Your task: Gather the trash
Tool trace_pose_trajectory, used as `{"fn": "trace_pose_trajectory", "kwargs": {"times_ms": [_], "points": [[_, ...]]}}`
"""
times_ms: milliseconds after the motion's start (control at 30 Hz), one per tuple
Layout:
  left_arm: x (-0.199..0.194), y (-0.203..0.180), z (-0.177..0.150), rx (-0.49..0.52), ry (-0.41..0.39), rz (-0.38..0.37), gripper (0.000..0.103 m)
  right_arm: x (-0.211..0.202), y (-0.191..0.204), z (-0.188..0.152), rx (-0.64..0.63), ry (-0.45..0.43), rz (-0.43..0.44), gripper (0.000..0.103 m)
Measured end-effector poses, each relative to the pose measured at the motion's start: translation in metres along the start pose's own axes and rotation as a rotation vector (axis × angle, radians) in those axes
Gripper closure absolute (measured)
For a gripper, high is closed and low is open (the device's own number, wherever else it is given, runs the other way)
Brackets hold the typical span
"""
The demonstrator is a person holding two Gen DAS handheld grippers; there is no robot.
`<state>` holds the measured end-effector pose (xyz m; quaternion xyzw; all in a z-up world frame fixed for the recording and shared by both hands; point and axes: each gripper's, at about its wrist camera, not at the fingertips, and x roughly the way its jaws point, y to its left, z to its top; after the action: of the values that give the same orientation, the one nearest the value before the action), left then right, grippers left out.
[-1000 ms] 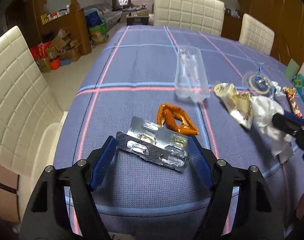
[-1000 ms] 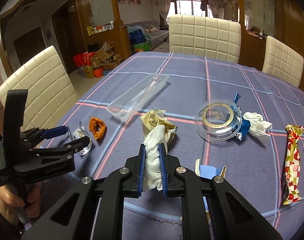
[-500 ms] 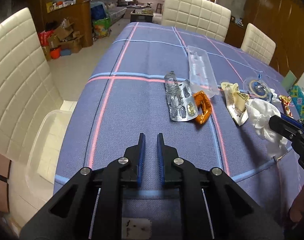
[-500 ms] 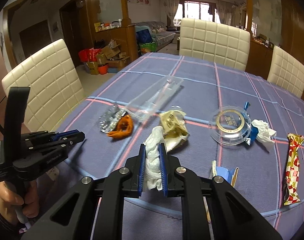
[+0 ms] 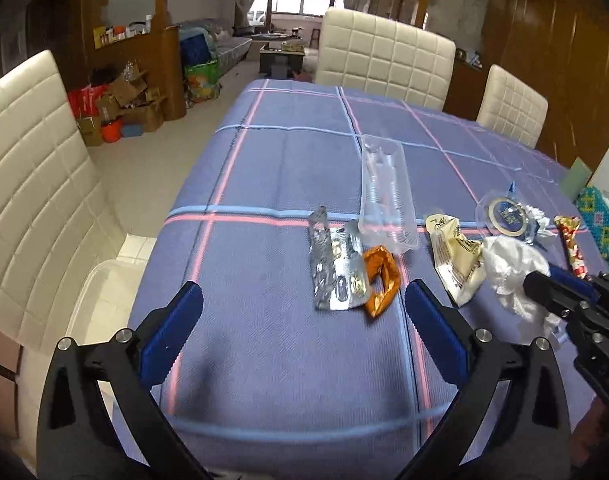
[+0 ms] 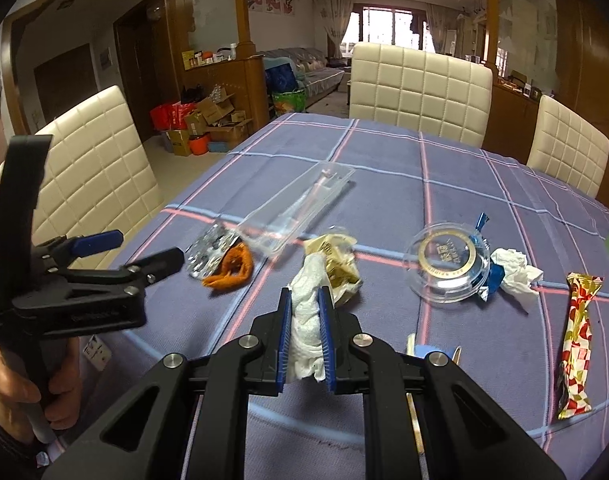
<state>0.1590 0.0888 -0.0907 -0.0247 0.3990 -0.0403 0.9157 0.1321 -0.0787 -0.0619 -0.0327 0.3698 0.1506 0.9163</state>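
My right gripper (image 6: 305,300) is shut on a crumpled white tissue (image 6: 306,312), held above the table's near edge; it also shows in the left wrist view (image 5: 508,272). My left gripper (image 5: 302,300) is open and empty, just short of a silver blister pack (image 5: 332,272) and an orange wrapper (image 5: 380,280). In the right wrist view the left gripper (image 6: 144,250) is beside the blister pack (image 6: 210,250) and orange wrapper (image 6: 234,268). A cream wrapper (image 5: 454,256), a clear plastic tray (image 5: 386,192), a round clear lid (image 6: 448,266), a white tissue (image 6: 514,268) and a red-gold candy wrapper (image 6: 578,340) lie on the cloth.
The table has a blue plaid cloth (image 5: 284,160). White padded chairs stand at the left (image 5: 32,184), far end (image 5: 384,64) and right (image 5: 512,108). A clear bin (image 5: 100,296) sits on the left chair's seat. A blue scrap (image 6: 434,350) lies by my right gripper.
My left gripper shut without the blister pack as it drew back, then opened wide again. The blister pack and orange wrapper shifted and turned on the cloth. The right gripper kept holding the tissue.
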Motion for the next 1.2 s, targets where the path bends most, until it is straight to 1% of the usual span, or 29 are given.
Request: {"fn": "trace_pose_trajectory", "kwargs": {"times_ms": [33, 67, 100, 133, 167, 200, 300, 333, 367, 500, 533, 567, 867, 933, 1033, 1067, 1100, 1133, 1167, 1200], "points": [[0.004, -0.002, 0.001, 0.015, 0.003, 0.012, 0.004, 0.002, -0.002, 0.001, 0.004, 0.001, 0.002, 0.089], [0.007, -0.005, 0.002, 0.027, 0.006, 0.021, 0.008, 0.004, -0.004, 0.003, 0.009, 0.003, 0.004, 0.089], [0.013, -0.008, 0.004, 0.041, 0.016, 0.035, 0.016, 0.006, -0.005, 0.003, 0.012, 0.005, 0.006, 0.089], [0.019, -0.009, 0.005, 0.049, 0.032, 0.038, 0.021, 0.007, -0.006, 0.004, 0.012, 0.006, 0.007, 0.089], [0.028, -0.010, 0.007, 0.053, 0.059, 0.035, 0.032, 0.009, -0.006, 0.004, 0.012, 0.008, 0.009, 0.089], [0.033, -0.009, 0.007, 0.052, 0.079, 0.034, 0.045, 0.011, -0.006, 0.004, 0.013, 0.009, 0.010, 0.089], [0.045, -0.005, 0.005, 0.041, 0.116, 0.024, 0.065, 0.014, -0.007, 0.004, 0.017, 0.016, 0.013, 0.089], [0.044, -0.003, 0.005, 0.034, 0.106, 0.020, 0.068, 0.015, -0.008, 0.003, 0.018, 0.018, 0.013, 0.089], [0.044, -0.002, 0.005, 0.033, 0.102, 0.021, 0.074, 0.015, -0.008, 0.003, 0.019, 0.019, 0.012, 0.089], [0.038, 0.003, 0.004, 0.020, 0.081, 0.016, 0.077, 0.017, -0.008, 0.003, 0.017, 0.024, 0.013, 0.089], [0.036, 0.004, 0.004, 0.017, 0.080, 0.015, 0.090, 0.016, -0.006, 0.003, 0.014, 0.024, 0.012, 0.089], [0.035, 0.005, 0.004, 0.014, 0.083, 0.010, 0.094, 0.015, -0.004, 0.002, 0.009, 0.025, 0.014, 0.089], [0.011, 0.019, -0.004, -0.019, 0.047, 0.008, 0.096, 0.003, 0.015, 0.001, -0.031, 0.009, 0.023, 0.089], [0.011, 0.024, -0.004, -0.039, 0.057, 0.008, 0.095, 0.001, 0.017, 0.000, -0.036, 0.005, 0.025, 0.089], [0.014, 0.032, 0.000, -0.088, 0.074, -0.003, 0.089, 0.002, 0.018, 0.000, -0.038, 0.007, 0.028, 0.089], [0.015, 0.034, 0.003, -0.097, 0.074, -0.010, 0.073, 0.004, 0.017, 0.001, -0.038, 0.008, 0.027, 0.089], [0.015, 0.035, 0.005, -0.107, 0.063, -0.004, 0.027, 0.004, 0.016, 0.002, -0.036, 0.007, 0.027, 0.089], [0.013, 0.036, 0.008, -0.114, 0.041, 0.012, 0.002, 0.005, 0.015, 0.003, -0.034, 0.006, 0.028, 0.089], [0.008, 0.036, 0.009, -0.116, -0.005, 0.022, 0.004, 0.006, 0.013, 0.005, -0.032, 0.005, 0.028, 0.089], [0.006, 0.032, 0.013, -0.092, -0.030, 0.047, 0.004, 0.007, 0.013, 0.006, -0.031, 0.004, 0.027, 0.089]]}}
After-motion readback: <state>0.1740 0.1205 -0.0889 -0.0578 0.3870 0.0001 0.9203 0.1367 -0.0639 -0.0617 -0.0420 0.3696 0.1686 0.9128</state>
